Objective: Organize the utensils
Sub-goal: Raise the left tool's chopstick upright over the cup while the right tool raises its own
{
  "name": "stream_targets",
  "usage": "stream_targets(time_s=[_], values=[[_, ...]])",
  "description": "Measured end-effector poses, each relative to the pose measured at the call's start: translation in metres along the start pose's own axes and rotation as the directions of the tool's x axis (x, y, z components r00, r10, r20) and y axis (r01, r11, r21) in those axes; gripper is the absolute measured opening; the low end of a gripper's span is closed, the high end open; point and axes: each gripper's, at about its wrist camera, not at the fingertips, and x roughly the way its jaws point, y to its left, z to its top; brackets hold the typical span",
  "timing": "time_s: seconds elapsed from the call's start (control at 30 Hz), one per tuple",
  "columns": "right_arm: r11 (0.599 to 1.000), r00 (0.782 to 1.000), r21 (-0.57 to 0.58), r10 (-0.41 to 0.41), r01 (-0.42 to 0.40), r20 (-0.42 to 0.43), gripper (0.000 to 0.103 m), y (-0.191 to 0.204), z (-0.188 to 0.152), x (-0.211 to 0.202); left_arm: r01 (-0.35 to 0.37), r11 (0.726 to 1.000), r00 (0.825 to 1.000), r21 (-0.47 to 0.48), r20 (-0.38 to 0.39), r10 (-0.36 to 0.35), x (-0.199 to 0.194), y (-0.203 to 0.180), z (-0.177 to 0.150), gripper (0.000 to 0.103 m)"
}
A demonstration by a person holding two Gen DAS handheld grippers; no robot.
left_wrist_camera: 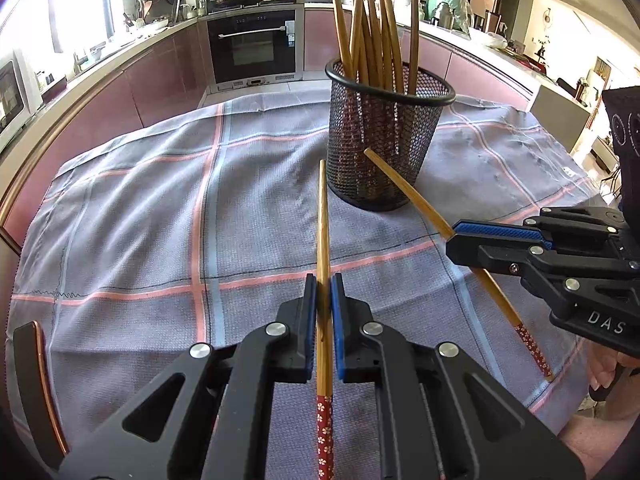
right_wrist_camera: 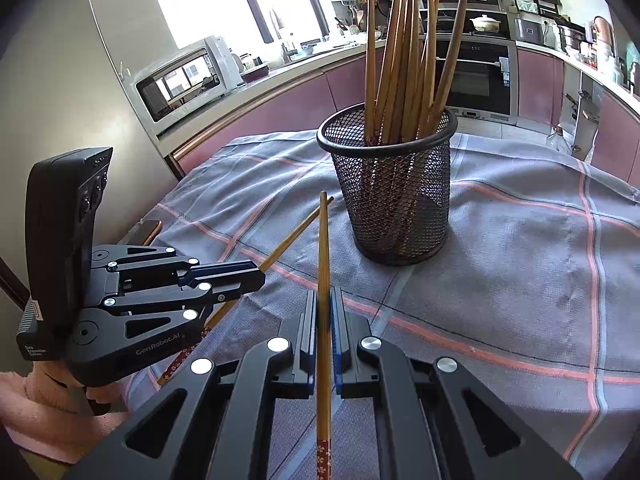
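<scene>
Now clamped: left gripper (left_wrist_camera: pixel 323 288), blue pads pinched tight on a bamboo chopstick (left_wrist_camera: pixel 322 216) that runs straight out ahead between the fingers, thin tip forward, red flowered end trailing back under the body. Likewise clamped: right gripper (right_wrist_camera: pixel 324 300), pads closed on a second chopstick (right_wrist_camera: pixel 323 248), tip forward, red patterned end back toward the camera. Both sticks lifted off the checked cloth (left_wrist_camera: pixel 140 216), tips aimed toward the black mesh holder (left_wrist_camera: pixel 384 136).

Just ahead of the left gripper and slightly to its right, upright on the cloth: the holder, packed with a bundle of chopsticks (left_wrist_camera: pixel 368 32) standing tips up and fanning above the rim. From the right wrist view, holder (right_wrist_camera: pixel 396 188) just ahead and a little to the right of that gripper too.

Off to the left gripper's right side, near and level with it: the right gripper (left_wrist_camera: pixel 460 240), its stick crossing below the holder's base. Behind it, part of a hand (left_wrist_camera: pixel 612 376) on the handle. Pink sleeve (right_wrist_camera: pixel 44 412) at the left gripper's rear in the right wrist view.
</scene>
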Motion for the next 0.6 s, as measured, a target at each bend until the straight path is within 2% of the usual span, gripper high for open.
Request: stream_targets(time_s=[0.6], values=[[1.000, 0.993, 0.000, 0.014, -0.014, 0.115, 0.005, 0.000, 0.011, -0.030, 0.054, 0.998, 0.994, -0.016, 0.099, -0.052, -0.046, 0.005, 0.014, 0.008]])
